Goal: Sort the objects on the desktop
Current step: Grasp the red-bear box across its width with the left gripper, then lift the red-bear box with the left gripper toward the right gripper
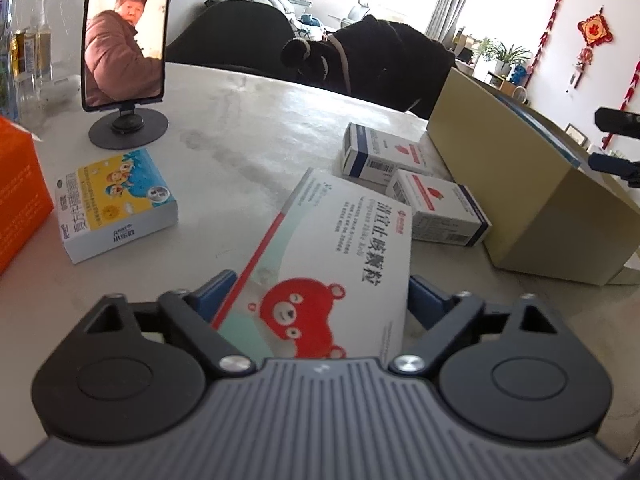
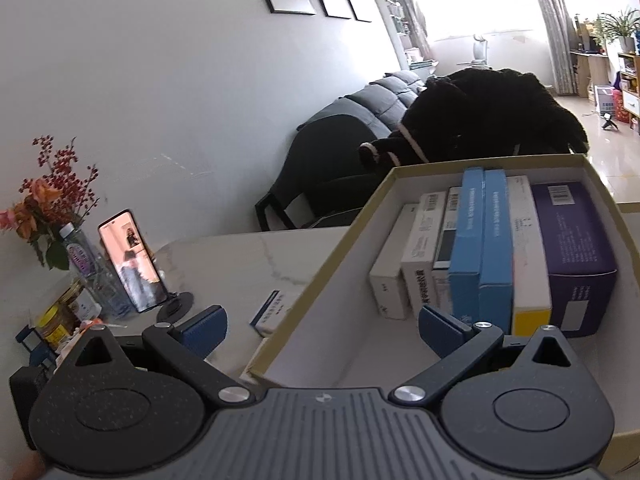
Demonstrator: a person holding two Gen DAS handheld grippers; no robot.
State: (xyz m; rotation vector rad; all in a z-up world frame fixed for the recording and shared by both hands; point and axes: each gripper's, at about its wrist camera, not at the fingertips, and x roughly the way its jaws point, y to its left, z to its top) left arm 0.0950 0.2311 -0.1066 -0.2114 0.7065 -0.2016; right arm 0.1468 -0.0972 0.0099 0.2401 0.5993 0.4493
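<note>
left wrist view, left to right: orange box [image 1: 20, 188], yellow-blue medicine box [image 1: 116, 204], then left gripper [image 1: 320, 296] with jaws wide astride the red-bear medicine box [image 1: 332, 264] on the table [image 1: 240, 120], pad contact unclear; right gripper [image 2: 320, 328] wide, empty, over the open storage box [image 2: 320, 292].

Between left gripper [image 1: 318, 294] fingers: glossy cardboard red-bear medicine box [image 1: 336, 256] | beneath: smooth, marble-look table [image 1: 240, 128] | ahead of right gripper [image 2: 322, 322]: matt paperboard storage box [image 2: 320, 280]
</note>
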